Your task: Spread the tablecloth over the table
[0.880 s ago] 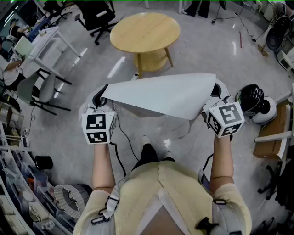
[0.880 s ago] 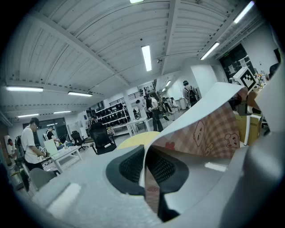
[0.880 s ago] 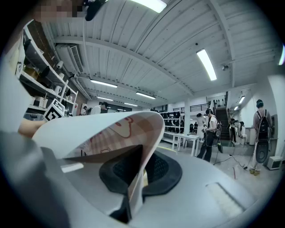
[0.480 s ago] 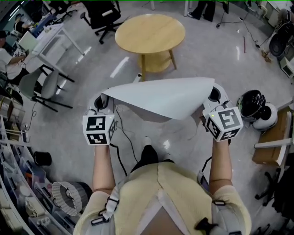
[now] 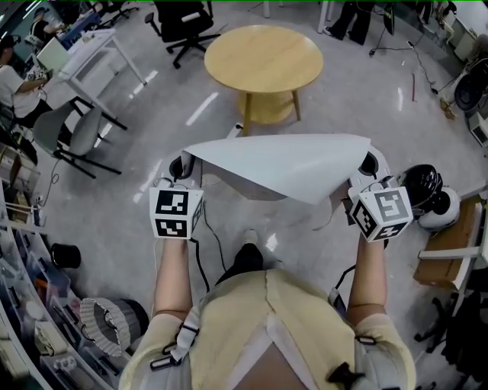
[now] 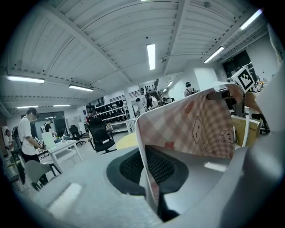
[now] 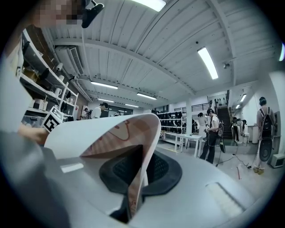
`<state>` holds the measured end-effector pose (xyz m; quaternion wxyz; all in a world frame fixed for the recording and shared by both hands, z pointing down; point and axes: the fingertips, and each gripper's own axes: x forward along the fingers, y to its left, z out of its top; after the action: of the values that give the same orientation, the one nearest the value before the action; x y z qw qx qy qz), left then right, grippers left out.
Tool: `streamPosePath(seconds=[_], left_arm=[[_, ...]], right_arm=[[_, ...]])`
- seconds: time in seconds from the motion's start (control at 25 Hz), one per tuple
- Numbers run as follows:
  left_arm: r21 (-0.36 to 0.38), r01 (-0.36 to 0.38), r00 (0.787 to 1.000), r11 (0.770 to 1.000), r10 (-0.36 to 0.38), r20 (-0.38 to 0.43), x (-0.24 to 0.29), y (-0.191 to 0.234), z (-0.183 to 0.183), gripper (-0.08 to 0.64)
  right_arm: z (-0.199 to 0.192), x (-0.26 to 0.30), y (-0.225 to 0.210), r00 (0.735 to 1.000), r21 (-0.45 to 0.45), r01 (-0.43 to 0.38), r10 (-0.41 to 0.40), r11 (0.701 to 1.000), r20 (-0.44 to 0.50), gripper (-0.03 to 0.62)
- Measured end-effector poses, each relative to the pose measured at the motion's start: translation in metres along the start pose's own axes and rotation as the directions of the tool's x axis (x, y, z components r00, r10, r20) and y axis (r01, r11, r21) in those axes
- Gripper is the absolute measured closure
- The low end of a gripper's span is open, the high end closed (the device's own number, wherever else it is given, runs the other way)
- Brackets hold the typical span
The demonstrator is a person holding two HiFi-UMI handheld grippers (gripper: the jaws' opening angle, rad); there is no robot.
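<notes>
The tablecloth (image 5: 286,164) hangs stretched between my two grippers at chest height, its plain white back turned up in the head view. Its pink checked side with bear prints shows in the left gripper view (image 6: 196,124) and curls over in the right gripper view (image 7: 107,133). My left gripper (image 5: 183,169) is shut on the cloth's left corner, and the right gripper (image 5: 367,166) is shut on its right corner. The round wooden table (image 5: 263,57) stands on the floor ahead, apart from the cloth.
A black office chair (image 5: 183,23) and a white desk (image 5: 91,57) stand at the far left, a grey chair (image 5: 65,141) nearer. A black-and-white round device (image 5: 427,194) and a cardboard box (image 5: 450,247) sit on the right. People (image 7: 211,136) stand further off.
The cloth and both grippers have shifted slightly right and lower in the head view, and the round table now sits a little more to the right. Both grips are unchanged.
</notes>
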<state>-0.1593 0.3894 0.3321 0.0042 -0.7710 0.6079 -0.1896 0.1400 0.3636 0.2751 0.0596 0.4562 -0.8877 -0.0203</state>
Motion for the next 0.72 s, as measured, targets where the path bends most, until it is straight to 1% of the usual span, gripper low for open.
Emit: streamPosePath(seconds=[0.28, 0.72], left_arm=[[0.04, 0.023, 1.0, 0.999, -0.023, 0.0, 0.022, 0.023, 0.0, 0.554], [0.033, 0.109, 0.994, 0.994, -0.108, -0.012, 0.079, 0.061, -0.006, 0.555]], right_arm=[[-0.002, 0.032, -0.001, 0.999, 0.011, 0.039, -0.038, 0.999, -0.032, 0.583], [-0.005, 0.092, -0.009, 0.992, 0.024, 0.097, -0.095, 0.995, -0.081, 0.583]])
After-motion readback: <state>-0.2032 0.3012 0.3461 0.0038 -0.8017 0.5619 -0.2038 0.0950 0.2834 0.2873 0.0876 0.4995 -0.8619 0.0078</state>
